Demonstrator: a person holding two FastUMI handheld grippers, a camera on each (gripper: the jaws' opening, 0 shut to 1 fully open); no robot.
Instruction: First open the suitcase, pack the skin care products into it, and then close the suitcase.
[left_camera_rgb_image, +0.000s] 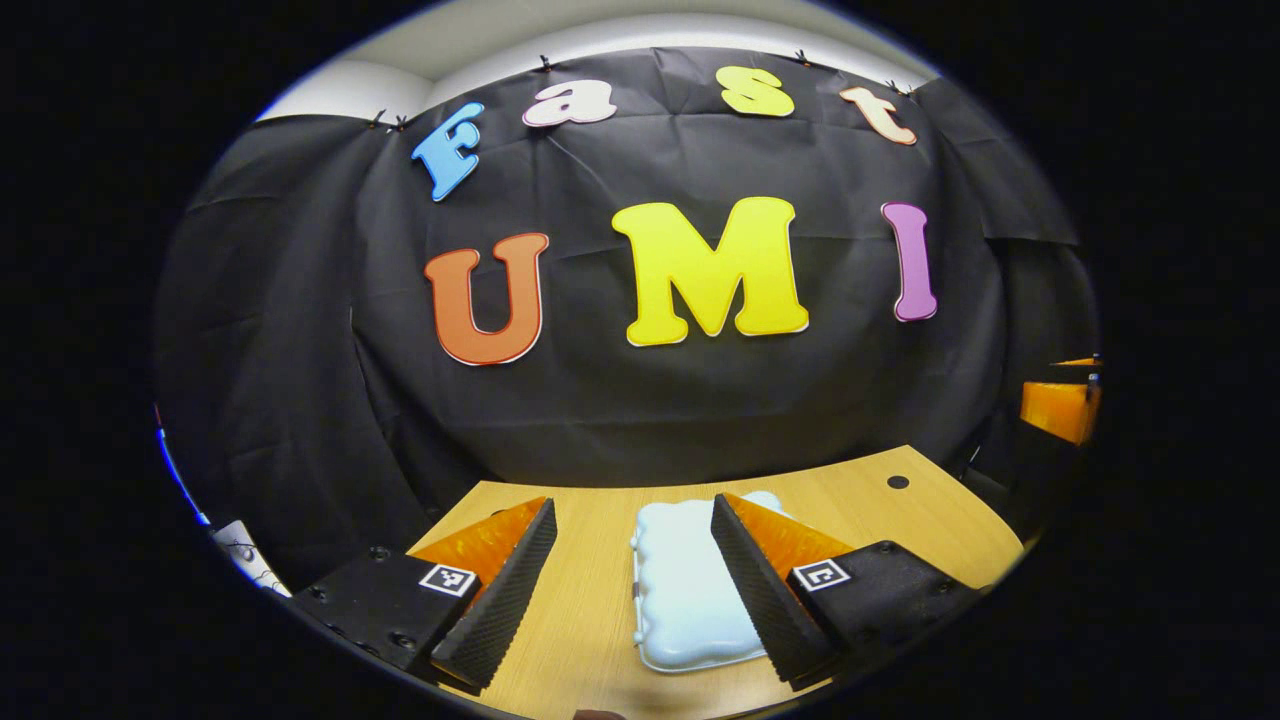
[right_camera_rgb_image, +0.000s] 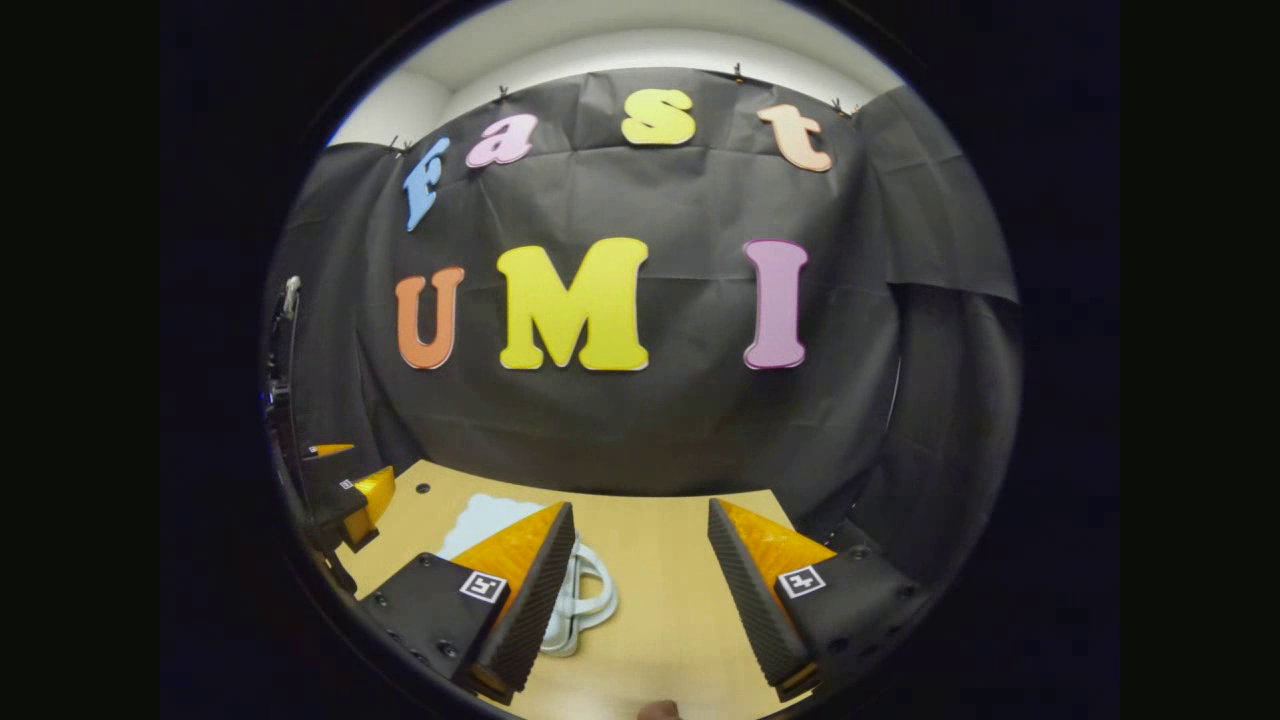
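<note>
A small pale blue suitcase (left_camera_rgb_image: 685, 585) lies flat and closed on the wooden table (left_camera_rgb_image: 590, 600), partly behind my left gripper's right finger. My left gripper (left_camera_rgb_image: 633, 590) is open above the table, its fingers wide apart with nothing between them. In the right gripper view the same suitcase (right_camera_rgb_image: 485, 520) shows behind the left finger, its white handle (right_camera_rgb_image: 585, 600) pointing toward the table's middle. My right gripper (right_camera_rgb_image: 640, 590) is open over bare wood, just right of the handle. The left gripper (right_camera_rgb_image: 350, 500) shows far off at the left. No skin care products are visible.
The black cloth wall closes off the table's far edge. A round cable hole (left_camera_rgb_image: 898, 482) sits in the tabletop at the back right of the left gripper view. The other gripper's orange finger (left_camera_rgb_image: 1060, 408) shows at the right edge.
</note>
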